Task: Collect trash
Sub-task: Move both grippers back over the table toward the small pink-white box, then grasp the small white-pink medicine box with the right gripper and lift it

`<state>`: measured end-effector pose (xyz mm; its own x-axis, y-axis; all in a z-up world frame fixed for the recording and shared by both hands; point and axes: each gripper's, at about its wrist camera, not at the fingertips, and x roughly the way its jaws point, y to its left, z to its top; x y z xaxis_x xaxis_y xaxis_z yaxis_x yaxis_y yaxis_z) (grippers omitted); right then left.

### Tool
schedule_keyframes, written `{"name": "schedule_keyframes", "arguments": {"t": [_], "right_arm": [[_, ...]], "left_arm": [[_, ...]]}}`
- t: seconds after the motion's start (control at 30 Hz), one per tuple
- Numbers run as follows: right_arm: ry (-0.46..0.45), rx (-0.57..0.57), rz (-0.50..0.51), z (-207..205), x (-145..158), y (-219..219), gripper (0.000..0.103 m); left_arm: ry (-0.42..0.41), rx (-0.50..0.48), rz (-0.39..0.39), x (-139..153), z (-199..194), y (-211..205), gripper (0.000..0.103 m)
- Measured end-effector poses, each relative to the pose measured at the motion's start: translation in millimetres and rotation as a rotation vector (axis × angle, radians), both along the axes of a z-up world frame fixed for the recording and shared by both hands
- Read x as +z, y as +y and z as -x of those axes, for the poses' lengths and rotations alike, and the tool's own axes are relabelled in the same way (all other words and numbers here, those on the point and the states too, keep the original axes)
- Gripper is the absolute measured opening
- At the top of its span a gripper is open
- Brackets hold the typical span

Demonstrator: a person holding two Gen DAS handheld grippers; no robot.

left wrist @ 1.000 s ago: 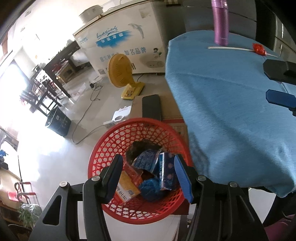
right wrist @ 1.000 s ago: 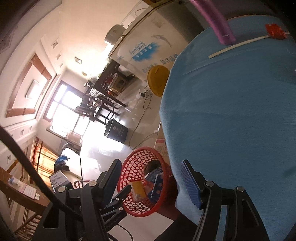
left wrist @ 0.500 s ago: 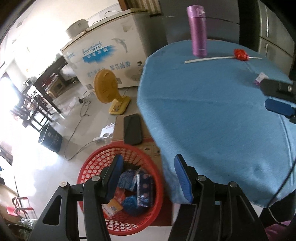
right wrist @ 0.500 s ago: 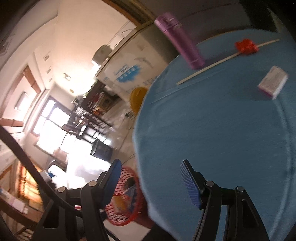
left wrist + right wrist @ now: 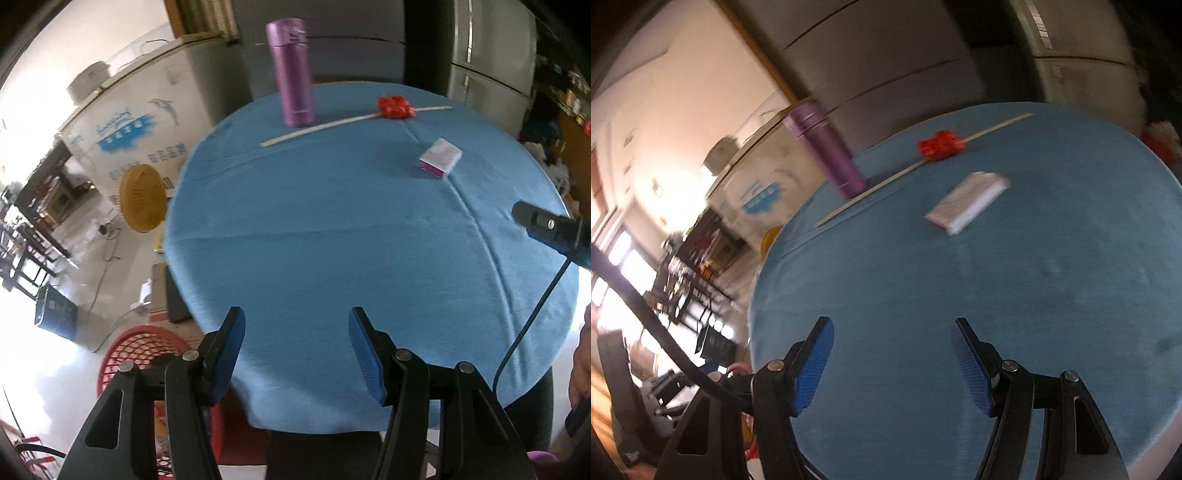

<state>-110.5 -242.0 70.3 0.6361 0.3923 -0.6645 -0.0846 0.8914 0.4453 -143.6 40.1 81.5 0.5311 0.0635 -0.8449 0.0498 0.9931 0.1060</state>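
A: What are your hands doing?

B: My left hand-held gripper is hanging over the near edge of the blue surface. Its jaws are apart with nothing between them. My right hand-held gripper is the same, spread and empty.

A: Where is the trash?

B: A small white and purple box is lying far across. A red wrapper is sitting on a long stick, near a purple bottle. The red basket is standing on the floor.
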Motion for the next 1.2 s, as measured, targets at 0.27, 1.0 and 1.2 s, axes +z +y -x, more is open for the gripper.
{"name": "schedule_keyframes", "arguments": {"t": [0.27,1.0,1.2], "right_arm": [[0.022,-0.130,-0.031,-10,-5,-51,0.069],[0.288,-0.294,-0.011,-187,-46,-25,0.069],[0.336,-0.384,0.176,-221,-56,4,0.070]], "left_arm": [[0.088,-0.015,0.016,-25,-2,-12,0.059],[0.077,0.042,-0.024,-39,-35,22,0.059],[0.058,0.050,-0.034,-36,-44,36,0.059]]}}
